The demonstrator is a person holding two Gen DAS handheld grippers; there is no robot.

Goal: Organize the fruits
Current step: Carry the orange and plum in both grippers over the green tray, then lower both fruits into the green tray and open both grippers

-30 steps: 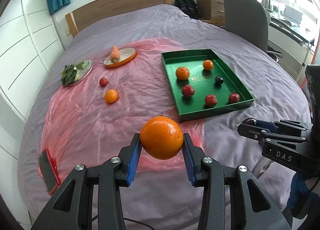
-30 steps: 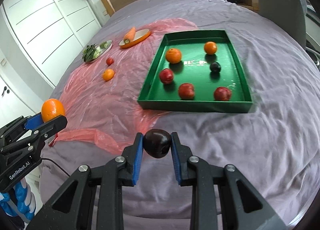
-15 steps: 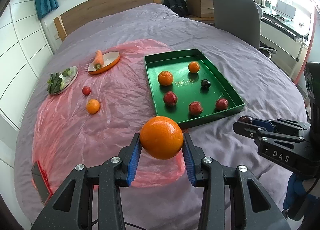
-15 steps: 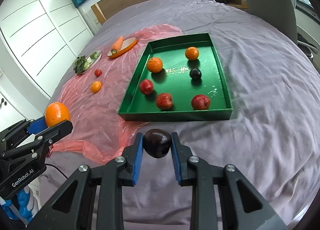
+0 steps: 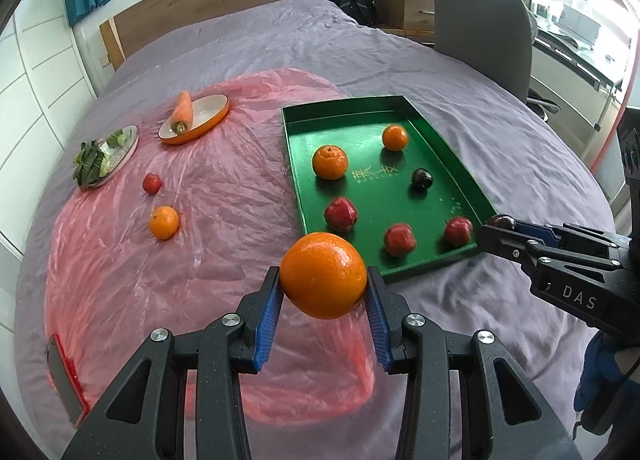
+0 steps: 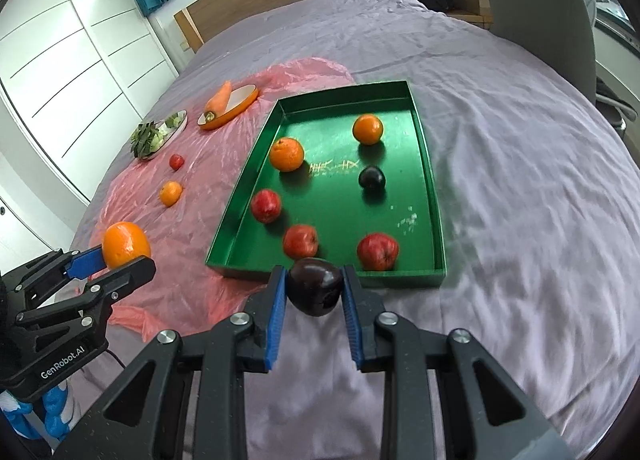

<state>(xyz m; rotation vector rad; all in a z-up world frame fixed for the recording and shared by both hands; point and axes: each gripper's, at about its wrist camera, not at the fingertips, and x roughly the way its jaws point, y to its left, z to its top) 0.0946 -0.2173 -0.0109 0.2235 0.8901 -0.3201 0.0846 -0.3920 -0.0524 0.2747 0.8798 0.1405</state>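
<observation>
A: Since the earlier frame both tools have come nearer the shallow green rectangular tray point(image 6: 426, 163) on the bed; its near rim now sits just ahead of the right tool point(image 6: 315, 292), where before there was a wide stretch of purple bedcover point(image 6: 520, 187) between them.

B: What are they carrying?

A: The left tool point(image 5: 323, 287) has its blue pads pressed on either side of a large round orange point(image 5: 323, 275), held clear of the bed, near the tray's near-left corner. The right tool is clamped tight on a dark purple plum point(image 6: 316, 286), right at the tray's near rim.

B: And inside the tray?

A: Six fruits, all apart from one another: a big orange point(image 6: 286, 154) by the left wall, a smaller orange point(image 6: 367, 129) toward the far end, a dark plum point(image 6: 372, 177) right of centre, and three red apples point(image 6: 377, 251) toward the near end.

B: Anything left outside it?

A: Left of the tray, on the crinkled pink plastic sheet point(image 5: 120, 260), lie a small orange point(image 5: 164, 222) and a small red fruit point(image 5: 152, 183). Farther left again, an orange-rimmed oval dish point(image 5: 204, 115) with a carrot point(image 5: 183, 111), and a silver plate point(image 5: 120, 147) of leafy greens point(image 5: 90, 161).
</observation>
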